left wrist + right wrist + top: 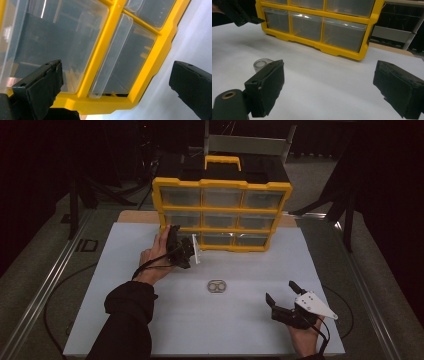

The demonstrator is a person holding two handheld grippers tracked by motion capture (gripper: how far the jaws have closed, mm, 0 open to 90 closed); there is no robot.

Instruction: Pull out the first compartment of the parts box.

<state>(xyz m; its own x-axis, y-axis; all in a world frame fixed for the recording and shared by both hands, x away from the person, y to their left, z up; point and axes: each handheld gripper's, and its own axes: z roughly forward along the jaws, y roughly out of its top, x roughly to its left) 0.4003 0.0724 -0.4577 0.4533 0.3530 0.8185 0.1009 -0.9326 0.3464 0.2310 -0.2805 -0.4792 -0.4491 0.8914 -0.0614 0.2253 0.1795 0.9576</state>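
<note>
So the left hand-held gripper [186, 251] is right up at the bottom-left drawer [57, 47] of the yellow organizer [222, 212], jaws spread wide and grasping nothing. The organizer stands upright at the far side of the white worktop [150, 320]. The right hand-held gripper [280, 297] hovers near the front right, also released, with a small metal ring piece [218, 286] lying between the two.

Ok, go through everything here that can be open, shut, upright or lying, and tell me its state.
Left claw: open, at the cabinet's bottom-left drawer.
Right claw: open, holding nothing, above the table.
Drawer cabinet: upright on the table.
Bottom-left drawer: looks shut; slight opening can't be ruled out.
Other drawers: shut.
Small clear piece: lying flat on the white table, untouched.
</note>
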